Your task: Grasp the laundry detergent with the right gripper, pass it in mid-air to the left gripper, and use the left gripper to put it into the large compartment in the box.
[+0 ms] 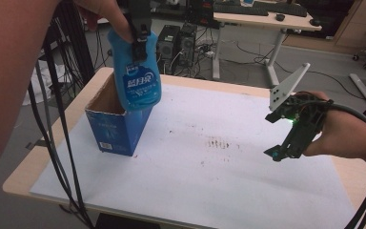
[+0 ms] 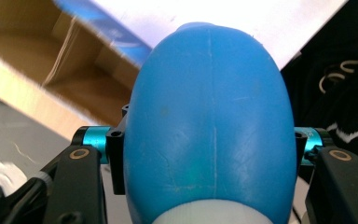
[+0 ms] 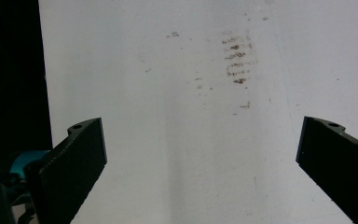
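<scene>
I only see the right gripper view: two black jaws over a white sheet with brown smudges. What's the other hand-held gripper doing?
Observer: The left hand-held gripper is shut on a blue bottle, holding it by its upper part.
Operator: Where's the bottle?
Observer: In the air, its bottom at the mouth of an open blue carton that stands near the table's left edge.
Operator: Is my gripper near it?
Observer: No. The right hand-held gripper, jaws open and empty, hovers at the far right side of the white sheet.

worktop (image 1: 52,171): pale wood
cover: white sheet (image 1: 248,186), brown smudges (image 1: 218,142) mid-way
on sheet: open blue carton (image 1: 116,126), left side
</scene>
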`<act>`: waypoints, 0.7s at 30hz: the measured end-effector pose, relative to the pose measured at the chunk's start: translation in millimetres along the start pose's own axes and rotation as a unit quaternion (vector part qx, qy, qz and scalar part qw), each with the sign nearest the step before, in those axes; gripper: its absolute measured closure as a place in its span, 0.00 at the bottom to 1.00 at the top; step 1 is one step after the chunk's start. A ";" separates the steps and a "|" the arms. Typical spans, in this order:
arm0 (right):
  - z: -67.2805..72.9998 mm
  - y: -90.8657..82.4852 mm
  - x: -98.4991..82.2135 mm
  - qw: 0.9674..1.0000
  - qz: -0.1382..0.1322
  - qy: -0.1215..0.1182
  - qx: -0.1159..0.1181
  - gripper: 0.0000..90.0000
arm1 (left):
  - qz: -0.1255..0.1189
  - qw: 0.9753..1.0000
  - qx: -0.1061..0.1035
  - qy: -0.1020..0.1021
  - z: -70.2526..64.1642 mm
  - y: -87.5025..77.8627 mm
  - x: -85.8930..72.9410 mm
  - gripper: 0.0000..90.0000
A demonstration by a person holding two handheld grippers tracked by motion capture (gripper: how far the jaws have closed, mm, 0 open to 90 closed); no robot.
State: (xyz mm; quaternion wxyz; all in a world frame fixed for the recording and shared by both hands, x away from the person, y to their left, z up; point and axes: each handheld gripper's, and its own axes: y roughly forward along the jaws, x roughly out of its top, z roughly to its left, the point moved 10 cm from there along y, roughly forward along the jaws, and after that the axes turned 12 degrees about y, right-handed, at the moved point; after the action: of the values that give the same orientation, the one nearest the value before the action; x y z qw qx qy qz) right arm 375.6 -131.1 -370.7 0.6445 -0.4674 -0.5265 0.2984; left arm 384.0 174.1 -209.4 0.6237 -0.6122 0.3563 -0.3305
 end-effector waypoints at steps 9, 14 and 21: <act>-4.9 -3.2 -9.9 1.000 0.009 0.003 -0.008 0.01 | 0.010 0.990 0.002 -0.139 29.1 0.2 -25.3 0.44; -5.1 -1.7 -12.7 1.000 0.013 0.001 -0.007 0.01 | 0.012 0.977 0.009 -0.214 41.4 1.3 -35.5 0.44; -6.9 0.5 -16.8 1.000 0.015 0.008 -0.009 0.01 | 0.019 0.966 0.001 -0.257 50.9 18.7 -44.0 0.44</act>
State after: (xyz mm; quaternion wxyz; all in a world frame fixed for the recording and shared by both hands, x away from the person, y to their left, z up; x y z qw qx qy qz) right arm 377.7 -147.6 -377.9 0.6394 -0.4837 -0.5171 0.2996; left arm 403.5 238.9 -226.6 0.7016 -0.6687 0.1952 -0.1502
